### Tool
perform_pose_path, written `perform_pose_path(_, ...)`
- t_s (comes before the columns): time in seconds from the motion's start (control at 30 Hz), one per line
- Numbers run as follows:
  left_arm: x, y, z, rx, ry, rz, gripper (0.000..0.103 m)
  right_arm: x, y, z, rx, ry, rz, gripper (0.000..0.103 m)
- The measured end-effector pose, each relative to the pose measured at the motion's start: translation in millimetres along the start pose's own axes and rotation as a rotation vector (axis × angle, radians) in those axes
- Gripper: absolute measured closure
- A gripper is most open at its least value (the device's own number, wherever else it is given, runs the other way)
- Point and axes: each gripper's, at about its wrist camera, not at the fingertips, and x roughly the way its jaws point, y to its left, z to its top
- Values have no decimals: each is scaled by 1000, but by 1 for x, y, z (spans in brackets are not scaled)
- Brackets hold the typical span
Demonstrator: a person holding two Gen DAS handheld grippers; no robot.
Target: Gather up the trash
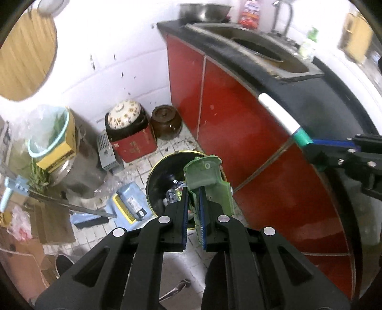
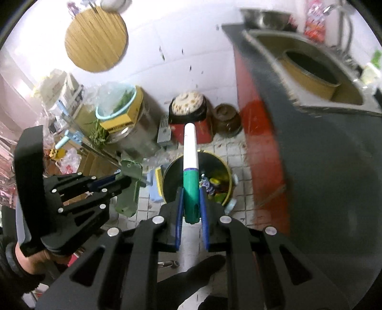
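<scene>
A round bamboo board hangs on the white tiled wall. On the floor by the red cabinet doors a brown clay jar stands just beside a red box bearing a flower-patterned lid. A steel bowl sits behind the sink.

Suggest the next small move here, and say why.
Probably bring both grippers over the bin and let go. The left gripper grips a green plastic piece, the right gripper a green-and-white tube, and the bin sits open below them.
</scene>
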Motion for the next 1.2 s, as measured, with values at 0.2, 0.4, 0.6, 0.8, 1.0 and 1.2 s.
perform_pose_path(0.2, 49, 24, 2, -42, 21, -36, 95, 67, 1, 23, 26, 87, -14, 89)
perform_pose_path(0.4, 73, 30, 9, -37, 31, -49, 95, 98, -6, 31, 36, 129, -23, 89)
perform_pose_path(0.6, 87, 34, 20, -36, 38, -63, 88, 107, -12, 41, 45, 147, -7, 84)
perform_pose_path(0.8, 89, 39, 21, -54, 28, -43, 33, 100, -22, 50, 58, 113, -28, 30)
perform_pose_path(1.0, 76, 35, 22, -41, 14, -38, 33, 83, -26, 44, 49, 95, -28, 30)
perform_pose_path(1.2, 36, 16, 25, -22, -10, -32, 16, 21, -37, 29, 78, 18, -70, 12)
